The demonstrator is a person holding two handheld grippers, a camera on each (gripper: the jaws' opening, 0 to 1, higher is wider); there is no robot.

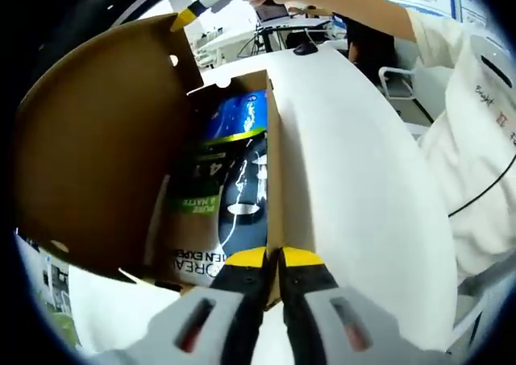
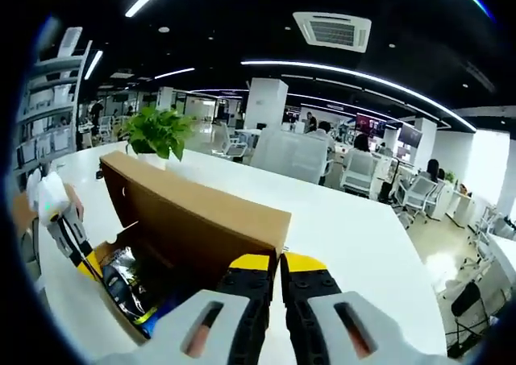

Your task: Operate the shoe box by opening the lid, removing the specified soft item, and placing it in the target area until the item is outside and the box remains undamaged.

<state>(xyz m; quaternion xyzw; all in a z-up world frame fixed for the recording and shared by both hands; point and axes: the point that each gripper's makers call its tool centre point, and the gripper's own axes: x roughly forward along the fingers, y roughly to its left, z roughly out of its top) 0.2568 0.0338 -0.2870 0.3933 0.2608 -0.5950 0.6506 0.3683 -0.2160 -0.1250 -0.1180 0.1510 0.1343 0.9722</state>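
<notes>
You had the shoe box [image 1: 121, 139] open on the white table [image 1: 355, 180], its brown lid [image 1: 89, 147] swung up and back. In the right gripper view your right gripper [image 2: 268, 262] sat closed on the lid's upper edge, clamped there — by my reading, to keep the lid from dropping while the other hand worked. In the left gripper view your left gripper [image 1: 274, 258] was likewise clenched, its yellow tips meeting on the near end of the box's side wall [image 1: 272, 172], which probably steadied the box against sliding. Whether it truly gripped the cardboard or merely rested against it, I could not tell for certain. The soft item [image 1: 211, 208] — what looked like printed packets in green, blue and dark plastic — lay inside the box, not yet lifted out. A potted plant [image 2: 157, 133] stood on the table beyond.
</notes>
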